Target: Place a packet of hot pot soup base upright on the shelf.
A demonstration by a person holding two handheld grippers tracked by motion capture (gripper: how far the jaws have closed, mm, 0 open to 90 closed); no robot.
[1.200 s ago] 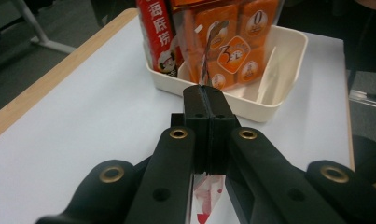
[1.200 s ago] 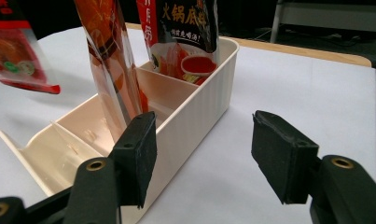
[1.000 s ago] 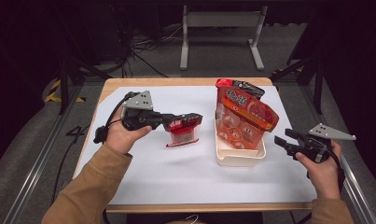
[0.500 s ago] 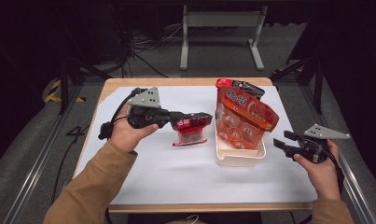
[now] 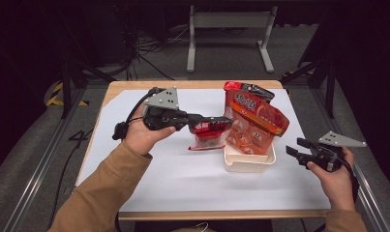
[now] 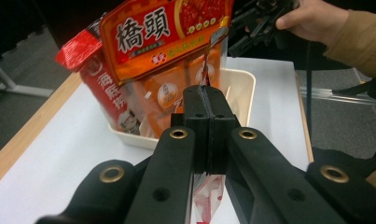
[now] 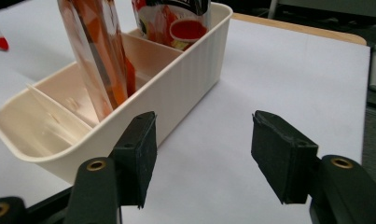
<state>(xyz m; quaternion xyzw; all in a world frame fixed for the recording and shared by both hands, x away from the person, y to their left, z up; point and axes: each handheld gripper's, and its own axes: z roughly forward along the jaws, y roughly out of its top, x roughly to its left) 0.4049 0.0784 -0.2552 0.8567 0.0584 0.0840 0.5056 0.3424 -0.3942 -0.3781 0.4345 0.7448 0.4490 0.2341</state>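
Observation:
My left gripper (image 5: pixel 213 123) is shut on the top edge of a small red snack packet (image 5: pixel 208 137), which hangs above the white mat just left of the cream divided tray (image 5: pixel 248 167). In the left gripper view the jaws (image 6: pixel 208 100) pinch the packet's thin edge (image 6: pixel 206 74), and its lower part (image 6: pixel 207 200) hangs below them. A big orange packet (image 5: pixel 254 116) stands in the tray with a red-and-black packet (image 5: pixel 245 88) behind it. To the right of the tray my right gripper (image 5: pixel 295 147) stands open, with nothing between its fingers (image 7: pixel 202 149).
The tray's near compartments (image 7: pixel 59 112) hold nothing, and thin dividers separate them. White mat (image 5: pixel 202 183) covers the wooden table. In the left gripper view the other hand and its gripper (image 6: pixel 265 18) sit beyond the tray (image 6: pixel 241 77).
My left gripper has carried the red packet to the right and slightly up, closer to the tray. The right gripper has stayed where it was.

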